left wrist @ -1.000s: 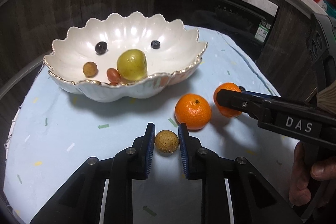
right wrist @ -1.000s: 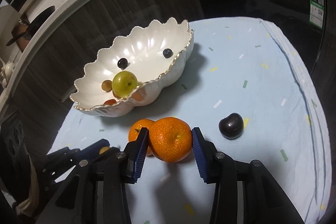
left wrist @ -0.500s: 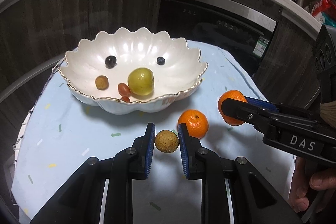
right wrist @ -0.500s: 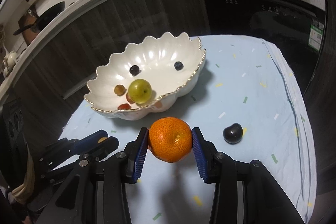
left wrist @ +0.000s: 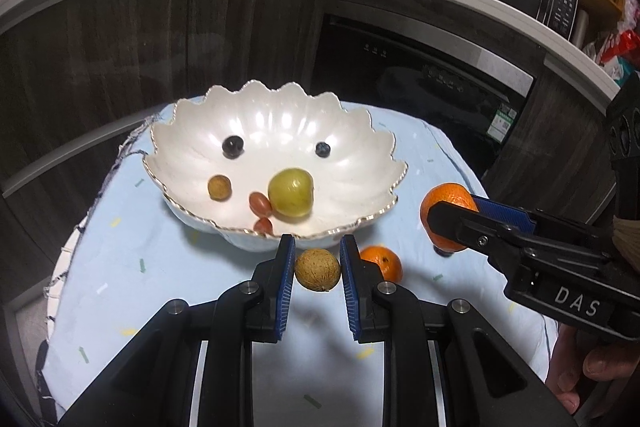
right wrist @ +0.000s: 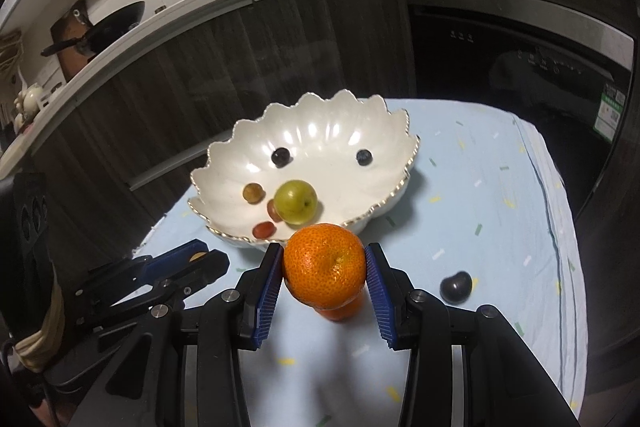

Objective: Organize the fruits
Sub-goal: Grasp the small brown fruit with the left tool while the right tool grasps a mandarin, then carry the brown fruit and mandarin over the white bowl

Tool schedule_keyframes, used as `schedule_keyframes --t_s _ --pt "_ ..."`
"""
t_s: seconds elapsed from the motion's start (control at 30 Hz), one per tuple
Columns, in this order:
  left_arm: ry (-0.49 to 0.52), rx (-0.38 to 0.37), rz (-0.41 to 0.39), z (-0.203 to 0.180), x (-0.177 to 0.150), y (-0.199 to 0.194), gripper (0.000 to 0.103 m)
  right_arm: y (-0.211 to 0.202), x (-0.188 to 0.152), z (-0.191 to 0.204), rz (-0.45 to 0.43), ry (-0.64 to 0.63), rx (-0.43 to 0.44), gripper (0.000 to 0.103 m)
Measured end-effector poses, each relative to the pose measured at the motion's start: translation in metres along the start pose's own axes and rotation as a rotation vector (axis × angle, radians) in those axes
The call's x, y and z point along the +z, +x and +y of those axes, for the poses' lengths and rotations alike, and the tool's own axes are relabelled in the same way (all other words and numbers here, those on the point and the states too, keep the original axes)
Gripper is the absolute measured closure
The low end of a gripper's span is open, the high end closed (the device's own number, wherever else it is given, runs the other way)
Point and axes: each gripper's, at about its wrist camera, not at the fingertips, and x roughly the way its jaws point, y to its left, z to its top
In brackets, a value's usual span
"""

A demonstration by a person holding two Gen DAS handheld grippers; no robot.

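Both fruits lifted clear of the cloth

The mandarin (right wrist: 325, 265) is clamped in the right gripper (right wrist: 325, 267) and the small brown fruit (left wrist: 317, 269) in the left gripper (left wrist: 317, 269); both have been raised, with the scalloped bowl (left wrist: 372, 131) just ahead, ready for delivery. A second mandarin (left wrist: 382, 261) remains below.

Glossy glazed scalloped bowl (left wrist: 276, 123) with gilt rim; matt pale-blue cloth (left wrist: 132, 267); dimpled mandarin (right wrist: 325, 271) skin; ribbed blue pads (right wrist: 267, 297).

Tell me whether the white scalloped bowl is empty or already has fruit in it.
Not empty. The bowl holds a green fruit, two dark berries, a small brown fruit and two small reddish ones.
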Motion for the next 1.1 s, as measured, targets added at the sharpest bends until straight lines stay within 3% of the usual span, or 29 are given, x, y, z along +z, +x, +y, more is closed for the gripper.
schedule_keyframes --t_s 0.43,0.9,1.1 --pt "-0.008 0.005 -0.039 0.013 0.031 -0.006 0.079 -0.007 0.027 0.016 -0.051 -0.036 0.000 0.060" --pt "-0.019 0.013 -0.019 0.031 0.057 0.011 0.079 0.009 0.050 0.024 -0.062 -0.041 -0.008 0.060" --pt "-0.029 0.022 0.003 0.041 0.069 0.026 0.079 0.023 0.062 0.020 -0.044 -0.023 -0.050 0.060"
